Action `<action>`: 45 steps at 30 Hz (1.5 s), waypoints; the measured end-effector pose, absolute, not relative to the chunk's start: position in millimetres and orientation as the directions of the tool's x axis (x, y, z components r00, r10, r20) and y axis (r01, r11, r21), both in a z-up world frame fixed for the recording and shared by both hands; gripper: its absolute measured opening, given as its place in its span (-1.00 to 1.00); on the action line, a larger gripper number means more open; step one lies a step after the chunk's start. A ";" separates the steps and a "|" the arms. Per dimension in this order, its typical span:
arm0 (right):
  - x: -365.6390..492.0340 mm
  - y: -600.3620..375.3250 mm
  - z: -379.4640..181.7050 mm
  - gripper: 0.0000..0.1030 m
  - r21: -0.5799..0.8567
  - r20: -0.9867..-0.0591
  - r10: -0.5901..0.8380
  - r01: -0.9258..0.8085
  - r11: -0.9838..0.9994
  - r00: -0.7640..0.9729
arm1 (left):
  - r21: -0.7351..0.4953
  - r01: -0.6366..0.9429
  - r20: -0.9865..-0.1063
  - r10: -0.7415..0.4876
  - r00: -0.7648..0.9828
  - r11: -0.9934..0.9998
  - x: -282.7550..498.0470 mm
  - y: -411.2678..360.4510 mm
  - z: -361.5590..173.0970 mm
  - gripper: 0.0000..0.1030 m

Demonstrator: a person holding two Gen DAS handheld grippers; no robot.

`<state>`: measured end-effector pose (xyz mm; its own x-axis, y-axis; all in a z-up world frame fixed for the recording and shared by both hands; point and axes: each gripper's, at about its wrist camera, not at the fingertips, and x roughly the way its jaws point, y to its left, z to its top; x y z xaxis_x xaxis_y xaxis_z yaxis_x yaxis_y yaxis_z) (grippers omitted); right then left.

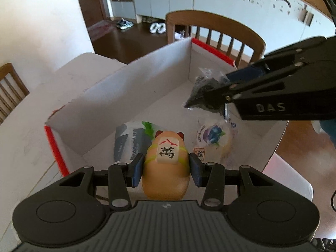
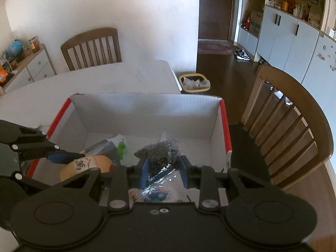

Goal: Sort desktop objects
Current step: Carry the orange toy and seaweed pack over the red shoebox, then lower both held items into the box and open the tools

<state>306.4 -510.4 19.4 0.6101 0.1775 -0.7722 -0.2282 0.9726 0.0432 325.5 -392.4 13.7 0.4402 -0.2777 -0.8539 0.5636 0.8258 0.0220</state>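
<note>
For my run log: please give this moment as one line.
left gripper: holds cat figurine | right gripper: holds dark bag | both over box

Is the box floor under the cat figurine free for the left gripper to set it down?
Not entirely. The left gripper holds the cat figurine over the cardboard box, and a grey-and-green packet and a blueberry pouch lie on the floor just beyond it.

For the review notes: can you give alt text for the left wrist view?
The left gripper holds a tan cat figurine over an open white box with packets inside. The right gripper carries a clear bag of dark bits above it.
</note>
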 end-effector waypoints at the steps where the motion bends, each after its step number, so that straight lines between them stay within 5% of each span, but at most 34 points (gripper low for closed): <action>1: 309.2 -510.0 16.4 -0.41 0.037 -0.777 0.172 -0.228 0.973 0.605 | 0.018 0.569 -0.858 -0.280 0.431 0.822 326.3 -393.3 11.6 -0.14; 40: 357.2 -474.4 -54.7 -0.34 -0.044 -0.913 0.078 -0.287 0.957 0.401 | -0.040 0.577 -0.961 -0.191 0.202 0.815 345.0 -396.8 -27.9 -0.10; 45: 354.5 -478.4 -49.7 -0.19 -0.033 -0.911 0.086 -0.278 0.960 0.403 | -0.047 0.575 -0.948 -0.217 0.231 0.817 334.5 -392.1 -16.1 0.28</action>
